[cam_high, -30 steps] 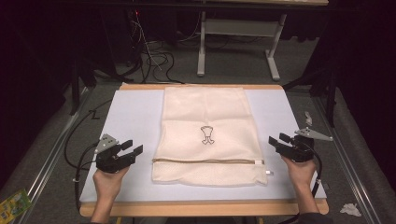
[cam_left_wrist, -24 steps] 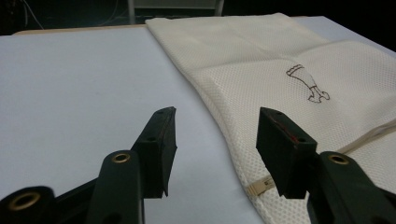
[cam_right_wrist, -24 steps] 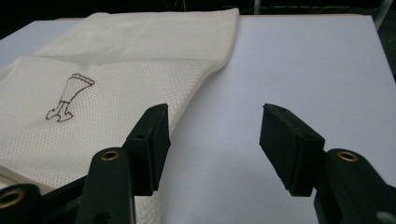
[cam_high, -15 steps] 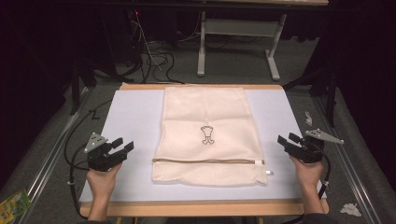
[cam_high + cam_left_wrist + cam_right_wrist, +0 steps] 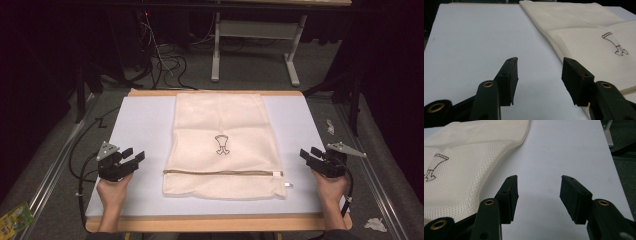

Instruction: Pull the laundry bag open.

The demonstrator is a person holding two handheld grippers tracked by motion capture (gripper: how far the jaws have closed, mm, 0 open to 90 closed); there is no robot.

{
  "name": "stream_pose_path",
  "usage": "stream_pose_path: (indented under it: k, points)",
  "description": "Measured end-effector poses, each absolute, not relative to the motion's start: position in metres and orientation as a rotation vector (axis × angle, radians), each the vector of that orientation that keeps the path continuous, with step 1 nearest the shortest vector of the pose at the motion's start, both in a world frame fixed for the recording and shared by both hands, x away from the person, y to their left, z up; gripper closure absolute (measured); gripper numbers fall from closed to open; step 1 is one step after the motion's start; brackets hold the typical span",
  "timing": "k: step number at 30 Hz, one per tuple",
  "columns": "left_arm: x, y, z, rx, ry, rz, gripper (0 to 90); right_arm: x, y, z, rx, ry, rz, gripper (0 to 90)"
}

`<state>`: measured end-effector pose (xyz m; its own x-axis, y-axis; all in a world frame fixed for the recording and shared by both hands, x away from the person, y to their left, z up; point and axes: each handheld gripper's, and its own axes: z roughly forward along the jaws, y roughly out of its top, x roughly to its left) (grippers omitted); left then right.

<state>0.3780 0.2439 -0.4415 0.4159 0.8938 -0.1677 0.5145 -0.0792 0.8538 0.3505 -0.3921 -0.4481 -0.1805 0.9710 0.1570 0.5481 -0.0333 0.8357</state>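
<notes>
A cream mesh bag (image 5: pixel 222 142) lies flat in the middle of the white board (image 5: pixel 142 120). It has a small dark emblem (image 5: pixel 221 144) and a zip (image 5: pixel 225 173) across its near end. My left gripper (image 5: pixel 134 157) hovers over the bare board to the left of the bag, open with nothing between the jaws. In the left gripper view the left gripper (image 5: pixel 540 62) points along the mesh bag's (image 5: pixel 584 37) edge. My right gripper (image 5: pixel 309 152) is open to the right of the bag. Its jaws have just been closing a little, with nothing between them. The right gripper (image 5: pixel 539 180) has the mesh bag (image 5: pixel 466 170) at its left.
The board rests on a wooden table (image 5: pixel 215 222). Behind it, cables (image 5: pixel 165 65) and a desk frame (image 5: pixel 255 45) are on the floor. A green packet (image 5: pixel 15 220) lies on the floor at the lower left, and crumpled paper (image 5: pixel 375 224) at the lower right.
Both hands have drifted slightly outward from the bag and a little lower. The bag has not moved.
</notes>
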Motion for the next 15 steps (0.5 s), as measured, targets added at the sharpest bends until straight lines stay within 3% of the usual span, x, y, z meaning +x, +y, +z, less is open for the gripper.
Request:
stream_pose_path:
  k: [15]
  points:
    - [0.399,0.237,-0.464,1.775,1.296,0.563,46.7,0.359,-0.394,-0.457,1.611,1.732,1.09,49.4]
